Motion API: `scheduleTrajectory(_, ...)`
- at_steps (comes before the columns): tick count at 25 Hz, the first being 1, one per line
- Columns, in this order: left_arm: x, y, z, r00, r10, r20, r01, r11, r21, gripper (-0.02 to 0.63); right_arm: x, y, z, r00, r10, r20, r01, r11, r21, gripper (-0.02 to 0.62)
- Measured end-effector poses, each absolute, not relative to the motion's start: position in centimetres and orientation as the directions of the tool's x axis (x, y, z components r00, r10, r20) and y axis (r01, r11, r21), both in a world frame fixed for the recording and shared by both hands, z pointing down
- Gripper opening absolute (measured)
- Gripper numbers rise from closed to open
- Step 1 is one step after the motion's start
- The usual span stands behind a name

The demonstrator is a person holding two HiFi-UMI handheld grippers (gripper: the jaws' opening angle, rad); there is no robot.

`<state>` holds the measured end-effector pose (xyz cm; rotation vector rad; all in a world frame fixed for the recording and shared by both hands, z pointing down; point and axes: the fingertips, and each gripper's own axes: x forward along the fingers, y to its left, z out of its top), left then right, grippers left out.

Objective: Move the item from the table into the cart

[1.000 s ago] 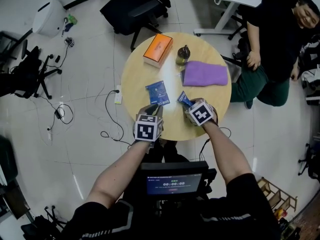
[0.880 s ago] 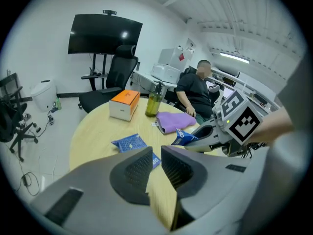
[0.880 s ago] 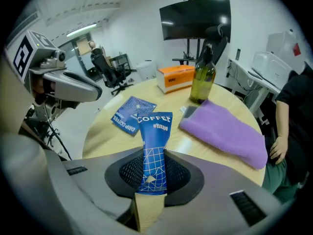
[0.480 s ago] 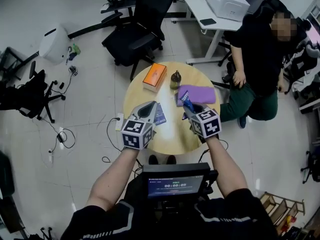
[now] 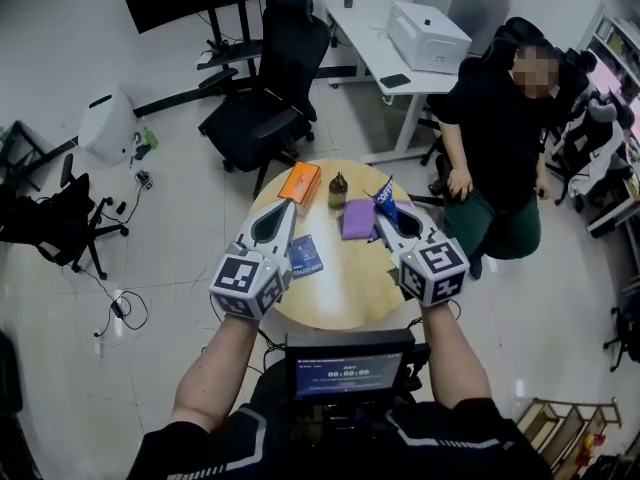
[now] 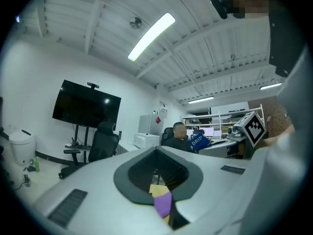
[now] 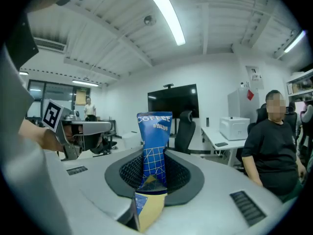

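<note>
Gripping the sachet (image 7: 154,146), right claw (image 5: 388,216) hangs above the tabletop (image 5: 350,283) far edge. Left claw (image 5: 281,213) is clenched, empty, above the tabletop's left side, over a second sachet (image 5: 305,255).

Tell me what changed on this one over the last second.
Both claws rose off the table: the right claw lifted the blue coffee sachet clear of it, still gripped and now upright; the left claw came up empty. Nothing was let go. The orange box, dark bottle, purple cloth and second blue packet stayed in place on the table.
</note>
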<state>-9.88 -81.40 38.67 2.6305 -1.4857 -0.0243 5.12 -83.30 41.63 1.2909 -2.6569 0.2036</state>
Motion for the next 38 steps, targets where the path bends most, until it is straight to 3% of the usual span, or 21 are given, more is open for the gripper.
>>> scheduleTrajectory(9,-8.5,-79.0,34.1,0.506,-0.861,-0.053,-0.852,-0.509,0.120,0.005,8.9,-80.4,35.0,-0.589,-0.808,0.017,-0.807,0.588,-0.055,0.054)
scheduleTrajectory(12,-7.2,-78.9,32.9,0.522,-0.848,-0.091,-0.847,-0.528,0.058,0.005,10.3,-80.3,34.5,-0.576,-0.818,0.005,-0.817,0.575,-0.044,0.054)
scheduleTrajectory(18,-5.5,-78.9,33.7,0.582,-0.812,-0.044,-0.805,-0.583,0.107,0.005,11.6,-78.8,33.9,-0.526,-0.850,-0.010,-0.850,0.526,-0.041,0.054)
scheduleTrajectory(22,0.4,-80.4,33.6,0.652,-0.755,-0.071,-0.752,-0.656,0.069,0.005,16.6,-78.9,34.0,-0.467,-0.884,-0.026,-0.884,0.468,-0.020,0.054)
scheduleTrajectory(29,9.9,-81.1,35.3,0.841,-0.540,-0.038,-0.536,-0.841,0.080,0.005,25.0,-75.7,33.9,-0.194,-0.979,-0.061,-0.981,0.194,-0.001,0.054)
scheduleTrajectory(38,24.2,-69.0,35.6,0.994,-0.094,-0.059,-0.086,-0.990,0.115,0.005,34.8,-57.9,34.1,0.261,-0.964,-0.049,-0.965,-0.263,0.023,0.054)
